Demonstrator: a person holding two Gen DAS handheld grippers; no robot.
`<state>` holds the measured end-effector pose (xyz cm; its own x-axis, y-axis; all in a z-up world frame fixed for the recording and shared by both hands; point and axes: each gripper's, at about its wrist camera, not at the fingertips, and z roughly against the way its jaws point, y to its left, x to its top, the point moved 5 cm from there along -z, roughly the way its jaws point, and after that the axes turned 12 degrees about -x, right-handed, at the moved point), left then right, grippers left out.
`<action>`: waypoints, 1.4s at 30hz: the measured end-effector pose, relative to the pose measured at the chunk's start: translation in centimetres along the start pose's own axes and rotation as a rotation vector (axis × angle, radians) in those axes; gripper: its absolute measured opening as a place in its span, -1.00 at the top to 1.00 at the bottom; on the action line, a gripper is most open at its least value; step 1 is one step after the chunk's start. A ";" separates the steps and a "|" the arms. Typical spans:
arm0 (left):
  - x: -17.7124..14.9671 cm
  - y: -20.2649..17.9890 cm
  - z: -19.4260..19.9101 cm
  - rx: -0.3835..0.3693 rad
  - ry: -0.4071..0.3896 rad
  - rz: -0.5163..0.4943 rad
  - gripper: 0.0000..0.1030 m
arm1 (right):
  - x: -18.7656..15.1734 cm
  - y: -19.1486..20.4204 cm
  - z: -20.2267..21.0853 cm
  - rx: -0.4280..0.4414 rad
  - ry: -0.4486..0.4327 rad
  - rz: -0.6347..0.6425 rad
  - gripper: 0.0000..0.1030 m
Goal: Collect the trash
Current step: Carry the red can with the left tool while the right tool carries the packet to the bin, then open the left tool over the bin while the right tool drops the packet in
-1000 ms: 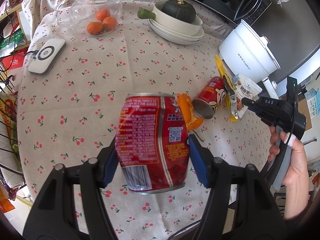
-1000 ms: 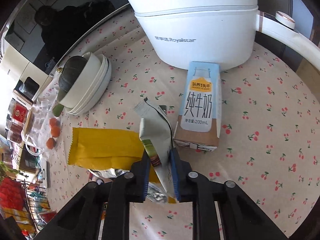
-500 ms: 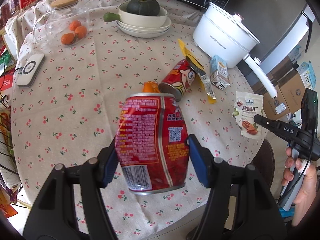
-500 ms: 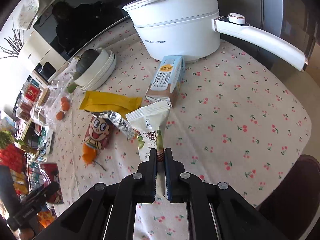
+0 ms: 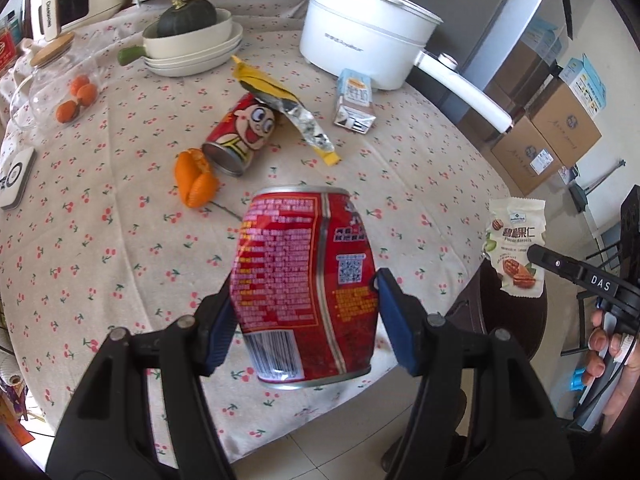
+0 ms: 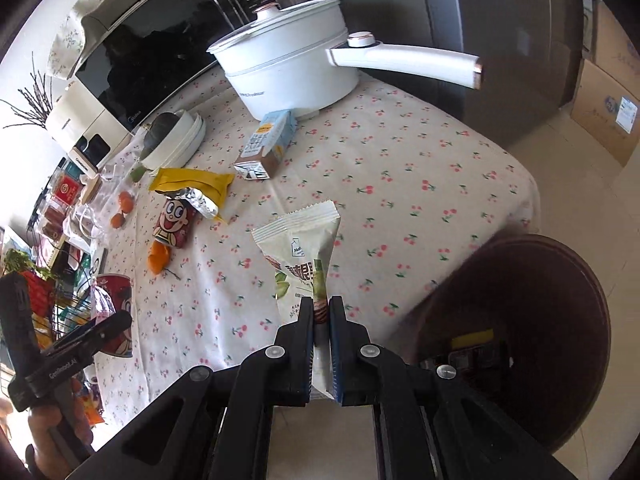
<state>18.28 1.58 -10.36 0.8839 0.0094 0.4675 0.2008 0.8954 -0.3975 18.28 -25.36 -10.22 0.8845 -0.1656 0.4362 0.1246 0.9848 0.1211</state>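
My left gripper [image 5: 304, 312] is shut on a dented red drink can [image 5: 306, 288], held upright above the table's near edge. The white nut snack packet [image 6: 304, 256] hangs pinched in my right gripper [image 6: 321, 312], out past the table's rim; the left wrist view shows the same packet [image 5: 516, 248] at far right. Left on the cherry-print tablecloth [image 5: 120, 160] are a second red cartoon can [image 5: 242, 136] on its side, orange peel [image 5: 196, 178], a yellow foil wrapper [image 5: 288, 108] and a small milk carton [image 5: 354, 104].
A white electric pot [image 5: 366, 46] with a long handle stands at the back, beside stacked bowls holding a green squash [image 5: 188, 38]. A glass jar of oranges [image 5: 52, 88] sits at left. A dark round stool [image 6: 516, 328] and cardboard boxes [image 5: 548, 136] lie beyond the table's edge.
Both grippers have pulled back from the table's middle toward its edge, each keeping its load. The snack packet has been lifted off the cloth and now hangs past the rim.
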 end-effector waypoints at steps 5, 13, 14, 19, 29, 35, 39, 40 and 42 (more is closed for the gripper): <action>0.0 -3.1 -2.0 -0.021 0.026 -0.045 -0.28 | -0.5 -4.1 1.8 -0.015 -0.039 -0.038 0.85; -0.9 -9.9 -6.0 -0.082 0.080 -0.135 -0.28 | -2.1 -11.9 2.3 -0.070 -0.018 -0.117 0.85; -1.0 -10.9 -6.5 -0.092 0.088 -0.150 -0.28 | -2.4 -12.9 2.4 -0.074 -0.015 -0.129 0.85; -2.4 -15.5 -9.5 -0.141 0.135 -0.212 -0.28 | -3.7 -17.0 2.8 -0.099 -0.005 -0.179 0.85; -5.2 -22.4 -15.2 -0.214 0.212 -0.312 -0.28 | -6.2 -21.6 2.7 -0.153 0.036 -0.201 0.84; -5.3 -23.5 -15.6 -0.240 0.185 -0.337 -0.55 | -6.8 -22.8 2.6 -0.163 0.048 -0.207 0.84; -4.5 -23.4 -14.6 -0.184 0.129 -0.389 -0.85 | -7.0 -23.1 2.7 -0.161 0.048 -0.209 0.84; -4.4 -23.3 -14.3 -0.169 0.123 -0.402 -0.88 | -7.0 -23.1 2.7 -0.161 0.047 -0.209 0.84; -4.1 -22.9 -13.8 -0.151 0.109 -0.412 -0.94 | -6.9 -22.9 2.7 -0.160 0.047 -0.206 0.84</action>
<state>15.86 -25.11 -14.10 0.7548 -0.3888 0.5283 0.5978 0.7392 -0.3101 8.09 -46.95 -13.63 0.8526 -0.3643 0.3747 0.3704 0.9270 0.0587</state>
